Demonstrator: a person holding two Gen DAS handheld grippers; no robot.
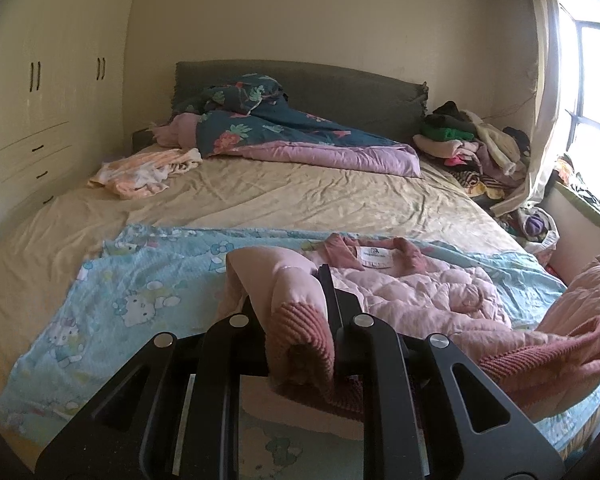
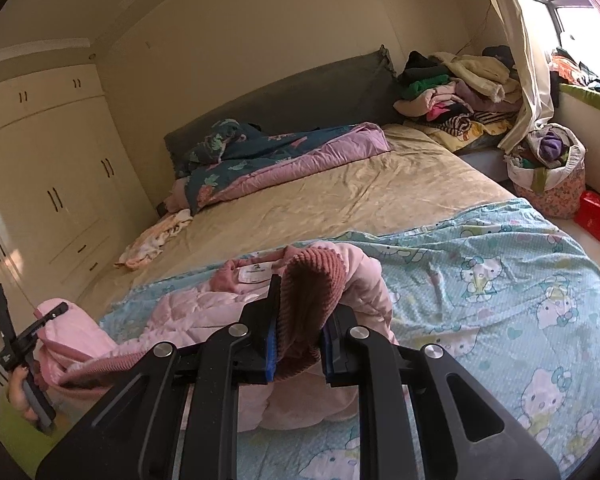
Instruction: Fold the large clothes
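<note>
A pink quilted jacket (image 1: 420,292) with darker ribbed cuffs and collar lies on a light blue cartoon-print sheet (image 1: 140,280) at the near end of the bed. My left gripper (image 1: 300,320) is shut on one ribbed hem corner, lifted off the sheet. My right gripper (image 2: 300,332) is shut on another ribbed corner of the jacket (image 2: 204,312). The collar with its white label (image 1: 374,258) faces up. In the right wrist view the left gripper (image 2: 40,320) shows at the left edge, held by a hand, with pink fabric in it.
The bed (image 1: 300,196) carries a crumpled floral quilt (image 1: 284,132) and a small peach garment (image 1: 144,172) near the headboard. A heap of clothes (image 1: 472,144) sits at the far right corner. A laundry basket (image 2: 548,176) and red box (image 2: 598,216) stand beside the bed. Wardrobes (image 1: 40,120) line the left.
</note>
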